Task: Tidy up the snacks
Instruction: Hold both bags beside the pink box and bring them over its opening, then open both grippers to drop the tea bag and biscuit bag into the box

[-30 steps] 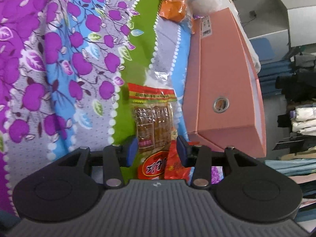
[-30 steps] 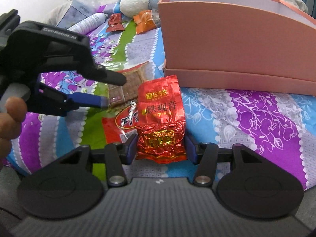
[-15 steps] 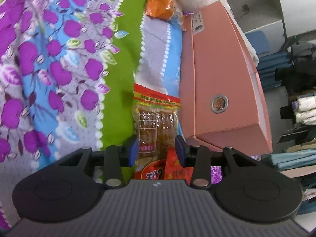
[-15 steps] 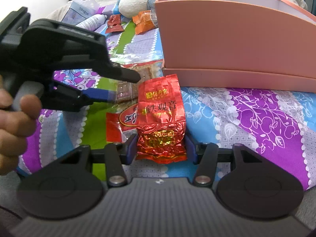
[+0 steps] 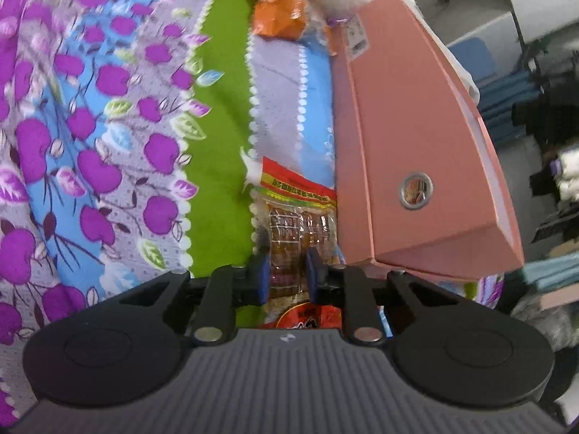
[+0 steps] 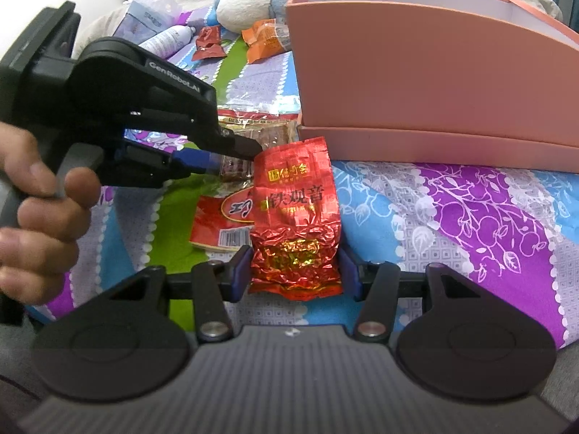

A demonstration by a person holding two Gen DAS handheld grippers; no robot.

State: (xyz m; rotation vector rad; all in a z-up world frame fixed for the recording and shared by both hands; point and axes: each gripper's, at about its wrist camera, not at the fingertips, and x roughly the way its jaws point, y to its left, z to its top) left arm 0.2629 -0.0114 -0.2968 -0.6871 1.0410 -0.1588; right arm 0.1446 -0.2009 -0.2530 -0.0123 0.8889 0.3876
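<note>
A long snack packet [image 5: 296, 213] with a clear window over brown bars and red ends lies on the patterned bedspread beside the pink box [image 5: 416, 137]. My left gripper [image 5: 287, 275] has its jaws closing, and the blue pads squeeze the packet's middle. In the right wrist view the left gripper [image 6: 239, 152], held by a hand [image 6: 39, 209], pinches that packet [image 6: 267, 135] in front of the pink box [image 6: 416, 72]. My right gripper [image 6: 295, 275] is shut on the lower end of a red foil tea packet [image 6: 295, 217], which overlaps the snack packet.
An orange packet [image 6: 267, 38], small red packets [image 6: 208, 41], a white bottle [image 6: 166, 39] and a plush toy [image 6: 249, 7] lie further back on the bedspread [image 6: 452, 209]. The pink box stands open at the top. Clothes and furniture are beyond the bed's right side.
My left gripper slid forward along the snack packet towards the pink box, rolled slightly, and narrowed its jaws onto the packet. The right gripper and its red foil packet stayed put.
</note>
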